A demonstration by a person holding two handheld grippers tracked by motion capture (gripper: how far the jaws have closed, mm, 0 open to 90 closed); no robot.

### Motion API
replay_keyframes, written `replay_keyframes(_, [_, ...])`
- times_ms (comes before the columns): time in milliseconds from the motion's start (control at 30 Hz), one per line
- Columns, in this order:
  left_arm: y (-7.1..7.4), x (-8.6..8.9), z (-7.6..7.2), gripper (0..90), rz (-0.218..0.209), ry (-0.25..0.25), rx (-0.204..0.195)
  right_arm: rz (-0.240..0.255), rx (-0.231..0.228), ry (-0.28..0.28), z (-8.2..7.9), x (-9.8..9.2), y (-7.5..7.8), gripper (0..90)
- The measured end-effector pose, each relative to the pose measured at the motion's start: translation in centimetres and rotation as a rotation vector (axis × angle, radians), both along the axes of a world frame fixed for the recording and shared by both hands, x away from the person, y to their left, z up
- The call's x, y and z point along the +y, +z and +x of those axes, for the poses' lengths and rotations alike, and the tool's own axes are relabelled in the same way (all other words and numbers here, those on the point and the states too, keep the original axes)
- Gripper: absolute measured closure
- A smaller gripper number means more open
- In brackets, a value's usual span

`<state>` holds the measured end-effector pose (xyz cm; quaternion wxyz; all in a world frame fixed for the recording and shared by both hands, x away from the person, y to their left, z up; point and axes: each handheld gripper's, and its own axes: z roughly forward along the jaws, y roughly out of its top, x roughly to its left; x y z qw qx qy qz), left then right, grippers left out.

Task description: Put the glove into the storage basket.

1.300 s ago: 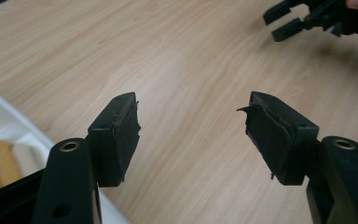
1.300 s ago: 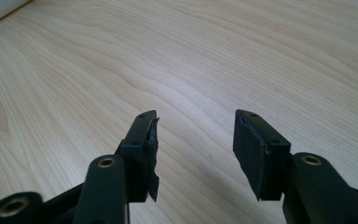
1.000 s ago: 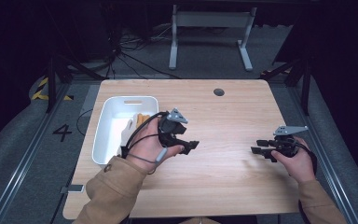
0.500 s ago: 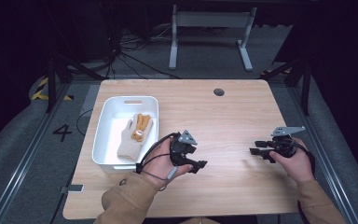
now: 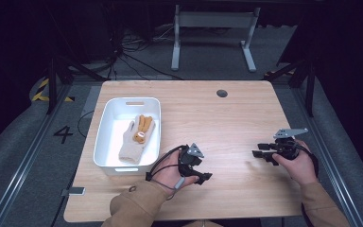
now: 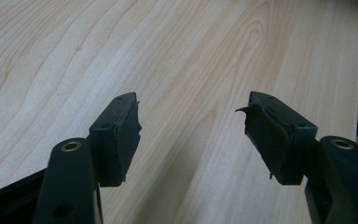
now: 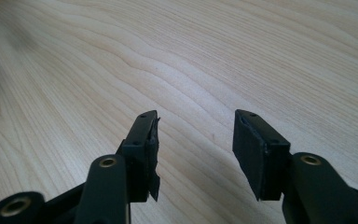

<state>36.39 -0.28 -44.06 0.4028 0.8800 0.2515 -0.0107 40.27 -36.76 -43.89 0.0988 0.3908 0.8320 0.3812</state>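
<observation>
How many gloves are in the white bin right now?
2: a beige glove lying along the white bin floor and an orange glove overlapping its far end. More could be hidden underneath.

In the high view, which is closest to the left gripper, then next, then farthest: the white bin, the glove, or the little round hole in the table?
From the left gripper:
1. White bin, just to its left; the near corner is right beside the hand.
2. Glove, lying inside that bin, farther left and up the table.
3. Round hole, near the table's far edge.
</observation>
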Motion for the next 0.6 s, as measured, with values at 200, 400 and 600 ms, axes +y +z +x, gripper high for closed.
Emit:
replay_keyframes(200, [-1.9, 0.2, 0.3, 35.6, -0.003, 0.009, -0.005, -0.006, 0.005, 0.005, 0.1, 0.2, -0.2, 50.8])
replay_keyframes(400, [-1.7, 0.0, 0.1, 35.3, 0.000, 0.001, -0.025, -0.015, 0.015, 0.004, 0.2, 0.2, -0.6, 50.6])
replay_keyframes(600, [-1.4, 0.0, -0.2, 34.5, 0.008, -0.012, -0.030, -0.019, 0.014, 0.005, 0.2, 0.3, -0.7, 50.3])
